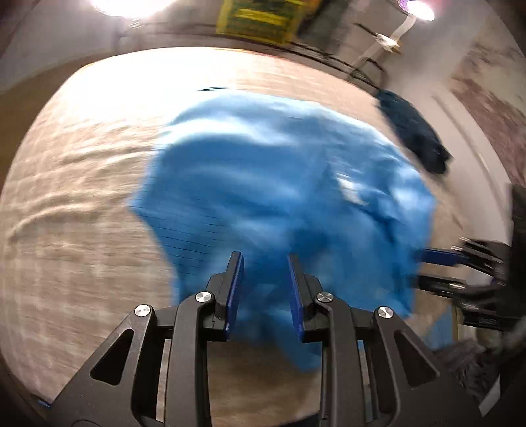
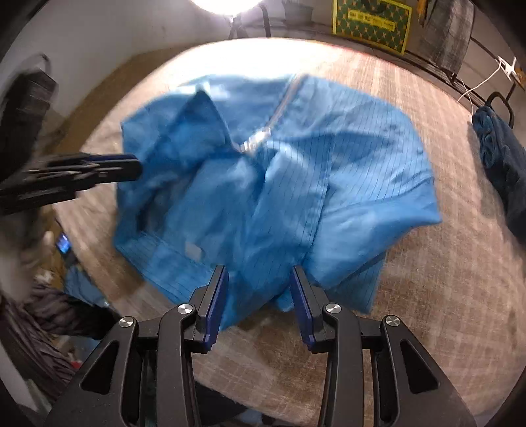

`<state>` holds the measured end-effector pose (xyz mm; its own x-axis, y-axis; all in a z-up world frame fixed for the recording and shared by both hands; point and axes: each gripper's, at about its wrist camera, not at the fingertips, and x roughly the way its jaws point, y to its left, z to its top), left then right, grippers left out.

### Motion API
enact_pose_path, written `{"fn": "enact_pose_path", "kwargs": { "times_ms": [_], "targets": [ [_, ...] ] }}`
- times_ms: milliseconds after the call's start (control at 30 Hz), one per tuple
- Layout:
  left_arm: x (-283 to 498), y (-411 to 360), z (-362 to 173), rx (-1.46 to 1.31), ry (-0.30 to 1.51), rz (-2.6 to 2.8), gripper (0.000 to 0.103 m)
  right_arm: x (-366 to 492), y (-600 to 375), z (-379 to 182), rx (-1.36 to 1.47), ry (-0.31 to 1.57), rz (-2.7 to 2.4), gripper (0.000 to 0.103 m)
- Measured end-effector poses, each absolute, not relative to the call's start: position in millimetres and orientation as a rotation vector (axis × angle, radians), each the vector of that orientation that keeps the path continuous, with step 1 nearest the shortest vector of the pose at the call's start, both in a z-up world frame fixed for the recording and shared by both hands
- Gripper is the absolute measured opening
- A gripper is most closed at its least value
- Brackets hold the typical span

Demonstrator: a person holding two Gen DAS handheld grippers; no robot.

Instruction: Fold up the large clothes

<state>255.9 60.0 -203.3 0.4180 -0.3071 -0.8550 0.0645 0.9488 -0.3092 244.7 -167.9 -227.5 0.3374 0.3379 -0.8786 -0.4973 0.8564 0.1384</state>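
Bottom centre: left gripper [image 1: 265, 289] and right gripper [image 2: 259, 300] are seen part-open, nothing clamped. Beyond, mid-frame, blue garment [image 2: 263, 184] lies rumpled on bed [image 2: 427, 295]. Judged light, limp, slippery; hem corners are best pinched.

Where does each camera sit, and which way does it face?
Left wrist: on the left gripper, looking down along its open fingers at the blue garment on the bed; right gripper enters at right.
Right wrist: on the right gripper, looking down at the garment; left gripper enters at left.
Shared: garment, bed, dark cloth, yellow box.
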Motion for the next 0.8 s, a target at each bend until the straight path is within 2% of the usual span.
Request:
{"fn": "enact_pose_path", "kwargs": {
  "times_ms": [133,333,533,600,700,800],
  "targets": [
    [259.4,70.6,-205.3,-0.361,1.105,-0.255,0.024,250.6,-160.8,-205.5,-0.138,0.986,0.607,0.037],
    [269.7,34.3,-179.7,-0.282,1.019,-0.358,0.024,275.5,-141.9,-201.4,-0.121,0.944,0.572,0.037],
    [303.4,19.1,-235.4,-0.167,1.140,-0.246,0.024,293.6,-148.6,-230.0,-0.064,1.060,0.587,0.037],
    [301.4,19.7,-237.9,-0.170,1.117,-0.260,0.024,295.1,-148.6,-250.0,-0.099,1.115,0.581,0.037],
    [298.9,30.2,-223.4,-0.203,1.125,-0.295,0.024,292.5,-149.4,-261.9,-0.173,1.129,0.579,0.037],
    [295.7,56.3,-194.2,-0.224,1.033,-0.256,0.024,292.8,-166.2,-239.9,-0.095,1.065,0.615,0.037]
  ]
}}
